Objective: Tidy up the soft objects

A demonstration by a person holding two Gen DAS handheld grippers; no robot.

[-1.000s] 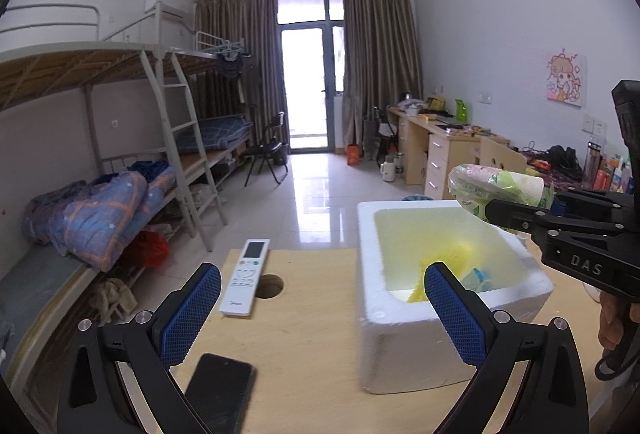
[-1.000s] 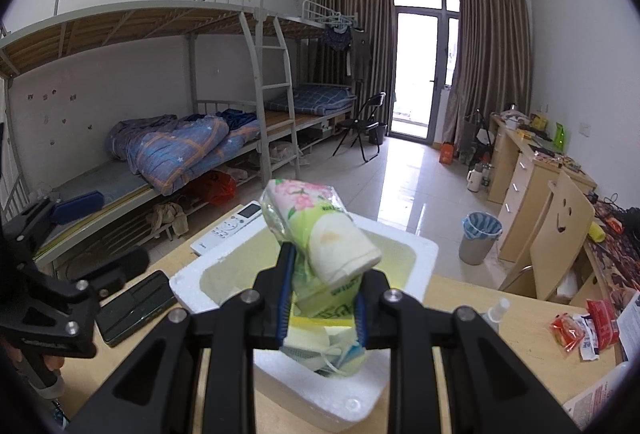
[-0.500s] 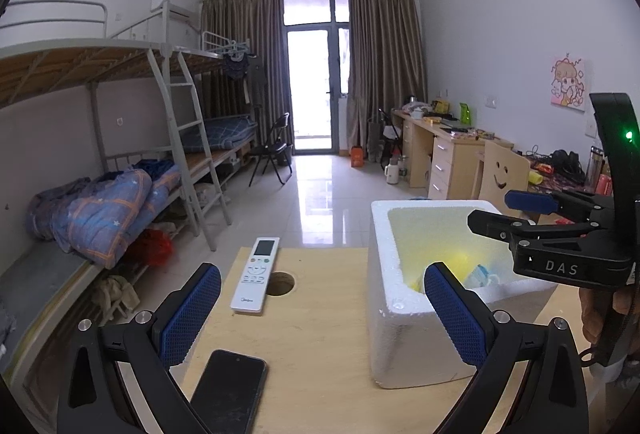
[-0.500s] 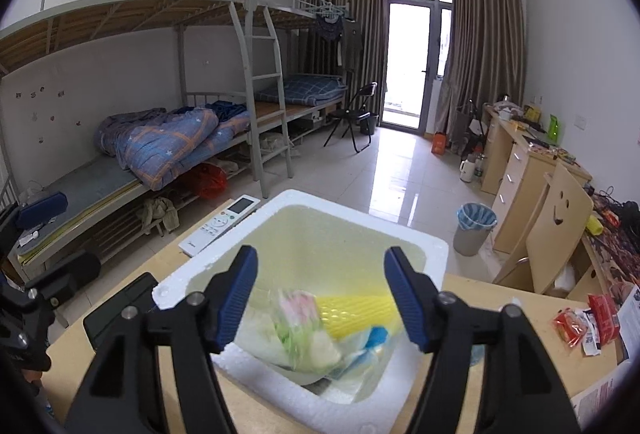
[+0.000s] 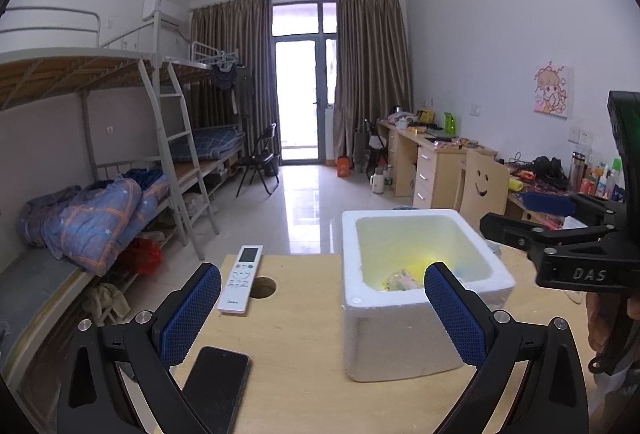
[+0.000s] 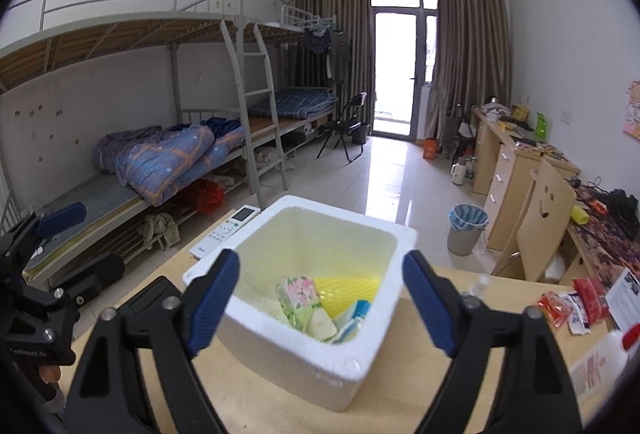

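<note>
The floral tissue pack [image 6: 301, 297] has been released into the foam box [image 6: 384, 230], lying below and between the parted right gripper [image 6: 320, 292] jaws, long axis seemingly pointing away; the left gripper [image 5: 322, 308] is likewise held apart, empty.

A light wooden table [image 5: 304, 374] carries a white foam box [image 5: 404, 330], a remote control [image 5: 241, 279] beside a round hole, and a black phone [image 5: 216, 382].

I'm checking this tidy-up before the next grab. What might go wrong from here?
1. The right claw hangs open just above the foam box; swinging away low may clip its rim and shove the light box.
2. The phone lies near the desk's front edge beside the open left claw; a careless sweep might knock it off.
3. The remote sits beside the desk's cable hole.
</note>
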